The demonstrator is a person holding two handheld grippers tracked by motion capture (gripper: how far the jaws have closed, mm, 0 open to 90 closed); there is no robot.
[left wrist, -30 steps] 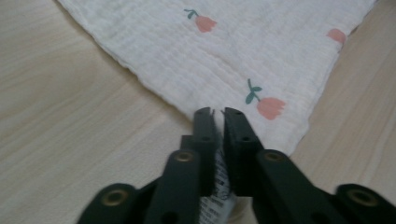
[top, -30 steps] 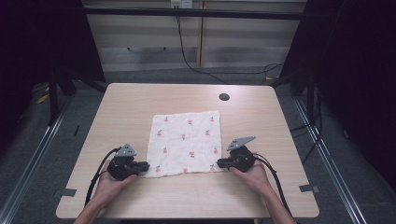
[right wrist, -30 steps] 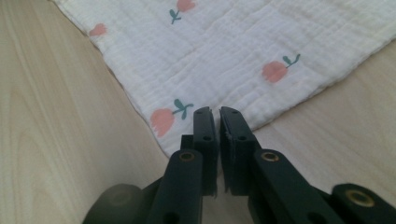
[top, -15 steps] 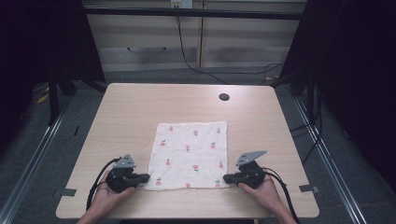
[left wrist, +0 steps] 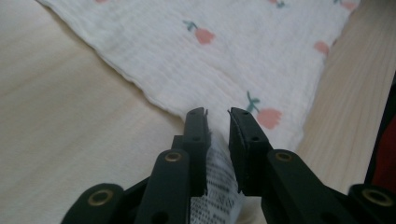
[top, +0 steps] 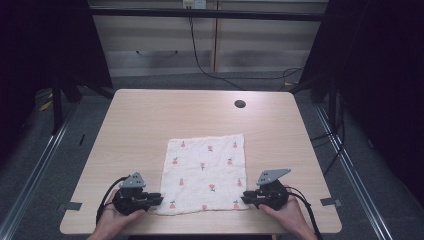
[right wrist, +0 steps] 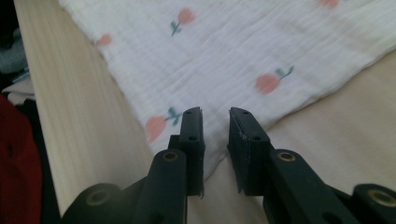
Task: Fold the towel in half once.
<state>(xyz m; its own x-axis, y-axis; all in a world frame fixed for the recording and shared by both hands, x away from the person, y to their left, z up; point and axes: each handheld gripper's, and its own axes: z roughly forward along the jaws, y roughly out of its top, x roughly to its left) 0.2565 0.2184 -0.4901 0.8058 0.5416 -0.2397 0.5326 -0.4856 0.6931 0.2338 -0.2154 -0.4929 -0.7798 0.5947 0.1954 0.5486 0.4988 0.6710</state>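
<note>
- The left gripper (top: pixel 156 199) is black, topped by a grey three-cornered plate, with a black cable looping behind it.
- The right gripper (top: pixel 245 197) matches it.
- Each jaw is flat and black, hinged on brass-coloured rivets.

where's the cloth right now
In the high view the cloth lies flat on the table's near half, between the left gripper and right gripper.

My left claw (top: pixel 159 198) and right claw (top: pixel 245 197) lie low and level, tips pointing inward toward each other; each has its jaws slightly parted, my hands gripping from behind.
</note>
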